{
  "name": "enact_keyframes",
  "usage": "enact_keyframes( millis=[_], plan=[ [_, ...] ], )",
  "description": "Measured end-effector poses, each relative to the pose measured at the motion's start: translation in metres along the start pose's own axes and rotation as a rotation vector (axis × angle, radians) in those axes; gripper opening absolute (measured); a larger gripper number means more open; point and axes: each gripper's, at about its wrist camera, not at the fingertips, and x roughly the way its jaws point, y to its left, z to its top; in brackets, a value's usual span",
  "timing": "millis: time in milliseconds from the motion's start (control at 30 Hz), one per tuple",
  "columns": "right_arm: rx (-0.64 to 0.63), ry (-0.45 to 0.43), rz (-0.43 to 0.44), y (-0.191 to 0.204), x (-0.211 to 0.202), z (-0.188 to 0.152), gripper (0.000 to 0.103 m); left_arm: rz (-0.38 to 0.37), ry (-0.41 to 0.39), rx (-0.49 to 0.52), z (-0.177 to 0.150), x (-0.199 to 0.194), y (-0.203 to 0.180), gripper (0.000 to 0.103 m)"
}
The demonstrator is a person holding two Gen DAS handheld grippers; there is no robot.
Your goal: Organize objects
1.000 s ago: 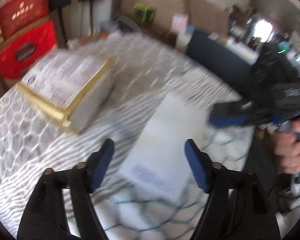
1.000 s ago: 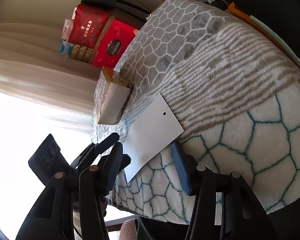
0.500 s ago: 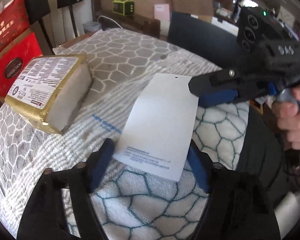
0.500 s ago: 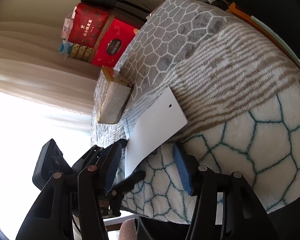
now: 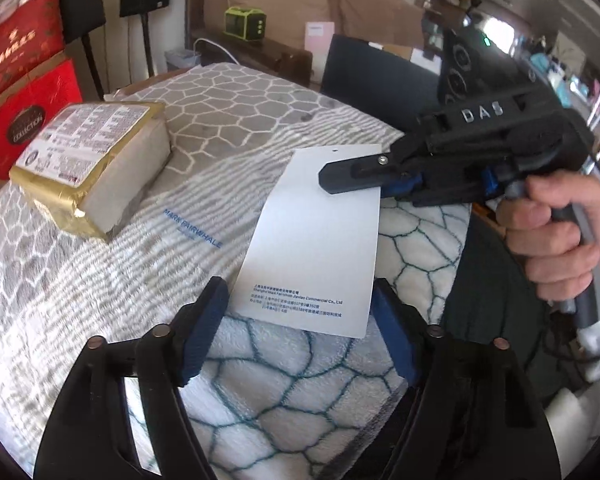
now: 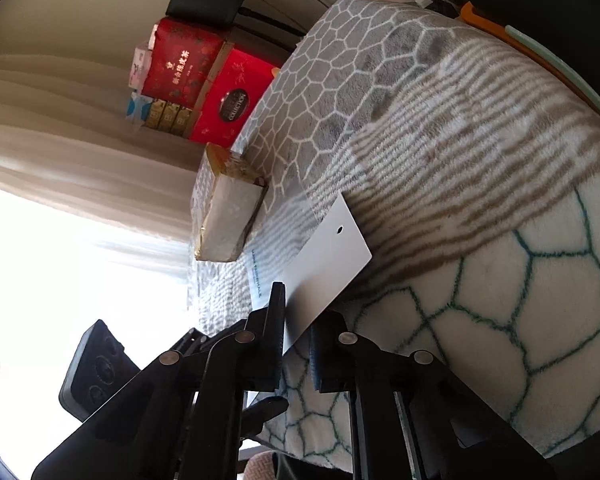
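Right gripper (image 6: 296, 340) was closing its jaws edge-on onto the thin white rectangular card with a punched hole (image 5: 316, 240); pads looked pressed on the card's long side. Left gripper (image 5: 296, 328) was spread and opening a bit more, its blue pads either side of the card's printed short end, not touching it that I could see.

Card sat on the fleece blanket with the hexagon and stripe pattern (image 5: 260, 380), near my edge of it, with the far side apparently lifted off the fleece by the right gripper.

Risks, my read:
- Card is thin and stiff, and the pinch covers only a narrow strip of edge. Any twist and it could pivot or slip out.
- Closing the left pads on the flat width would bow the card, not hold it.
- Fleece is soft; pressing down to get under it could snag a fingertip.
- Two grippers close together: collision if both move in.

Gold-foil wrapped block with a white printed label (image 5: 96, 168) lay well apart at the far left, untouched.

Containers: none on the blanket. Red gift boxes (image 5: 24, 92) were stacked beyond it, closed; contents not visible.
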Motion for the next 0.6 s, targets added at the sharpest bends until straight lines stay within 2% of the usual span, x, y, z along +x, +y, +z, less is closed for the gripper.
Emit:
enact_keyframes(
  millis=[167, 267, 300, 333, 433, 467, 500, 600],
  plan=[
    [0.025, -0.036, 0.013, -0.009, -0.012, 0.000, 0.007, -0.052, -0.039, -0.157, -0.004, -0.007, 0.012, 0.074],
    [0.039, -0.044, 0.015, -0.013, -0.013, 0.000, 0.007, -0.035, -0.063, -0.235, -0.004, -0.011, 0.010, 0.071],
    [0.045, -0.044, 0.013, -0.014, -0.013, 0.000, 0.008, 0.004, -0.085, -0.221, -0.004, -0.015, 0.003, 0.069],
    [0.053, -0.047, 0.019, -0.015, -0.013, -0.001, 0.007, 0.073, -0.105, -0.163, -0.002, -0.017, -0.008, 0.069],
    [0.071, -0.054, 0.021, -0.016, -0.015, -0.002, 0.008, 0.287, -0.121, 0.104, 0.000, -0.013, -0.051, 0.069],
    [0.092, -0.058, 0.027, -0.017, -0.016, -0.003, 0.008, 0.320, -0.113, 0.170, 0.000, -0.010, -0.061, 0.066],
    [0.109, -0.059, 0.034, -0.019, -0.017, -0.003, 0.008, 0.323, -0.108, 0.226, -0.001, -0.008, -0.070, 0.063],
    [0.160, -0.057, 0.065, -0.021, -0.019, -0.003, 0.008, 0.295, -0.106, 0.239, -0.002, -0.001, -0.075, 0.054]
  ],
)
